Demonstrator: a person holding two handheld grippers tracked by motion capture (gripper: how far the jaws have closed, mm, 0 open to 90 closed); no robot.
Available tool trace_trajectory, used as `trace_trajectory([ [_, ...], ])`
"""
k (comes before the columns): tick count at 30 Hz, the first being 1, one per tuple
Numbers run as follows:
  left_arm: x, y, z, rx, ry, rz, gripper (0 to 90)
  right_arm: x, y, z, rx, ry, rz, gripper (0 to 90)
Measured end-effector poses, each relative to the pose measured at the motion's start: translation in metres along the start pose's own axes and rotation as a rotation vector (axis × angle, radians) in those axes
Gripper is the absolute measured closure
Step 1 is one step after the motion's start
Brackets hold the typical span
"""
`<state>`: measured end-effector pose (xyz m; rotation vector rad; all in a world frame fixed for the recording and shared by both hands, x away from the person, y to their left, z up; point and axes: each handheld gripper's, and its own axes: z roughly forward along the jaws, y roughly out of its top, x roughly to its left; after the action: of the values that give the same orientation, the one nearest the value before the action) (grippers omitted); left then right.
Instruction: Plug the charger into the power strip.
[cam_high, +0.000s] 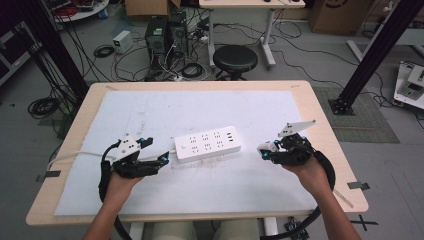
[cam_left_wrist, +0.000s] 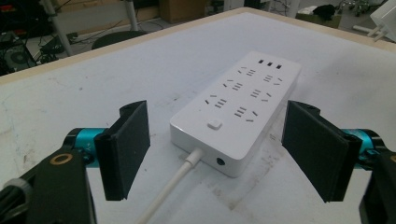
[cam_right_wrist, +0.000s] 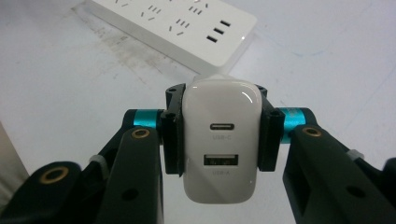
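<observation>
A wooden-edged surface carries a large white sheet, marked with faint grey scuffs. At the middle of the sheet lies a white power strip, flat, its sockets facing up and its long side running across the surface. Its white cord leaves the left end and trails off toward the left edge.

The left gripper sits just beside the strip's cord end, held low over the sheet in the person's left hand. In the left gripper view its jaws stand wide apart, with nothing between the pads; the strip's cord end, with its switch button, lies just ahead of and between them, not touched by either.

The right gripper hovers near the strip's other end, a little apart from it. In the right gripper view its jaws are clamped on the two sides of a white USB charger, which shows a USB-C port above a USB-A port. The strip's end with three USB slots lies beyond the charger.
</observation>
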<state>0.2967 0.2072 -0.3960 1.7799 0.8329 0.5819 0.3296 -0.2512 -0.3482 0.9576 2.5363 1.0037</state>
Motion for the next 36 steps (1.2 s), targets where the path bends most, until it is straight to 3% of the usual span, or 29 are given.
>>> trace_trajectory([
  [7,0.004,-0.002,-0.003,0.004,0.005,-0.015,23.4,0.0,0.028,0.002,0.05,0.019,-0.1,63.1],
  [18,0.01,0.002,-0.002,-0.007,0.003,-0.028,23.4,-0.004,0.054,0.011,0.093,0.028,-0.156,63.1],
  [30,0.015,-0.008,-0.006,-0.015,0.019,-0.059,23.4,0.002,0.082,0.038,0.152,0.019,-0.34,63.1],
  [36,0.018,-0.01,-0.006,-0.017,0.019,-0.067,23.4,0.001,0.098,0.047,0.17,0.037,-0.376,63.1],
])
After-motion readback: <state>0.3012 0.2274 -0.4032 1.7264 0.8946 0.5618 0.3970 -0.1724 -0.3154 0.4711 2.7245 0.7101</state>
